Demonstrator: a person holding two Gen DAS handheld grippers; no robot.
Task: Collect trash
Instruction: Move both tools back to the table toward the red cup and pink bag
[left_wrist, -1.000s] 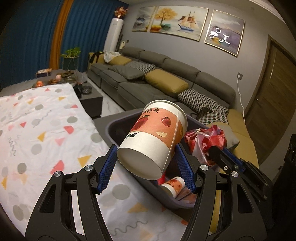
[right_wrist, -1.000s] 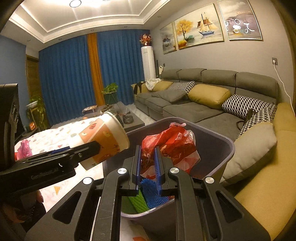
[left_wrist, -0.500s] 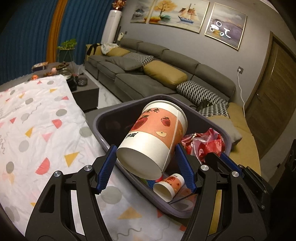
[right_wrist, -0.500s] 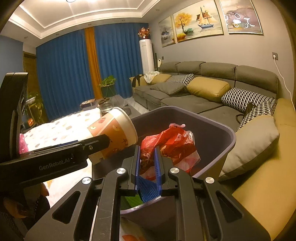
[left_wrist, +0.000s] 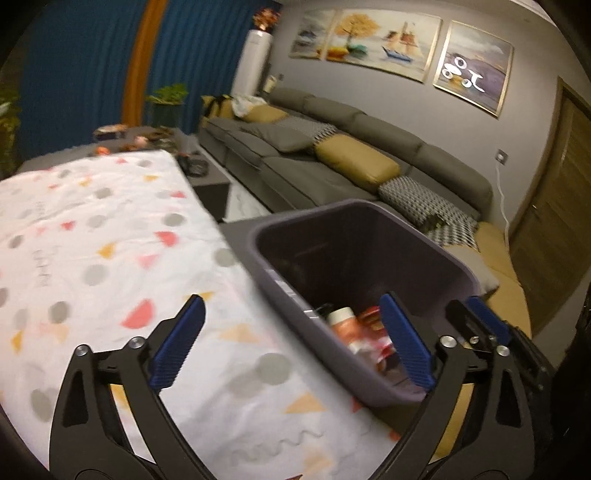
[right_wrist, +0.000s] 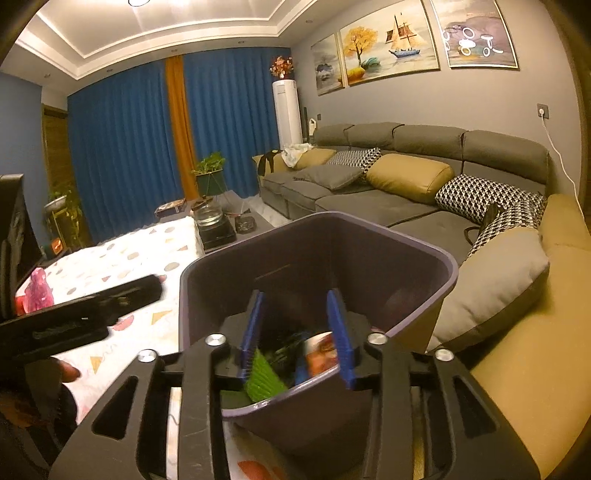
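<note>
Bin (left_wrist: 369, 236) at desk (left_wrist: 110, 236) edge, mouth up, within reach of both tools. Left tool (left_wrist: 291, 343) wide, jaws just opened, empty. Right tool (right_wrist: 295, 332) half open above bin, jaws just opened, empty. Cup (left_wrist: 343, 325) inside bin, on side, long axis roughly level.

L gripper (left_wrist: 291, 347) wide, R gripper (right_wrist: 295, 332) (just) opening
</note>
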